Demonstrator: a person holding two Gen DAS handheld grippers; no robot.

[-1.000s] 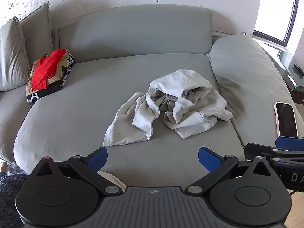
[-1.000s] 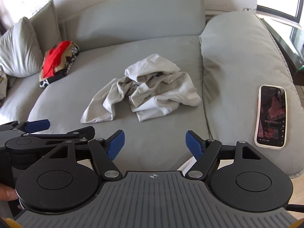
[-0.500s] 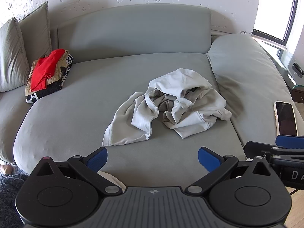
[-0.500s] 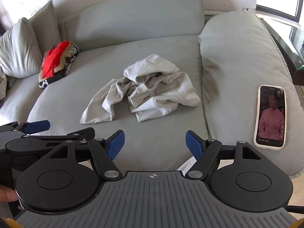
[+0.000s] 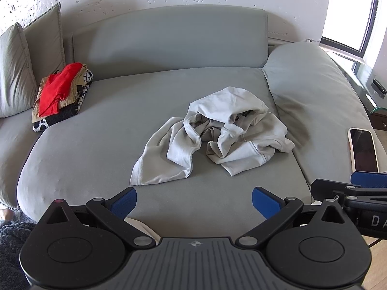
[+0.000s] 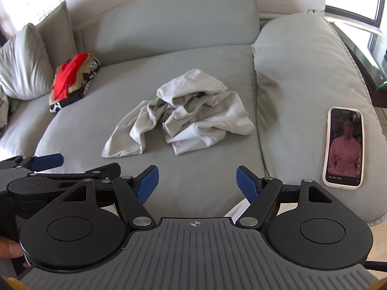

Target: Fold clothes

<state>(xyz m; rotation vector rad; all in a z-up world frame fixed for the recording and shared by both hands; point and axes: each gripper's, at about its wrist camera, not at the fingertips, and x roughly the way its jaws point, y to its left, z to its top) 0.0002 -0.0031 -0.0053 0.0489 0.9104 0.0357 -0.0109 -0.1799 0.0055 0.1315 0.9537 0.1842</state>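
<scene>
1. At the sofa's [image 5: 96, 149] far left edge, against the pillows [image 5: 14, 72], a stack of clothes [image 5: 60, 94] with a red piece on top sits well apart from the work area.
2. The left tool [image 5: 194, 197] hovers over the front edge, blue fingers spread wide, holding nothing.
3. The crumpled pale grey garment [image 5: 217, 135] lies mid-seat, unfolded. Its long axis runs from the front left, where a flat sleeve or leg points at the front edge, back to the bunched right side.
4. Over the last second almost nothing shifted; both tools have only hovered, so I judge folding has not begun.
5. The right tool [image 6: 197, 180] is equally wide open and empty.
6. A phone [image 6: 344, 146] lies on the right arm cushion.
</scene>
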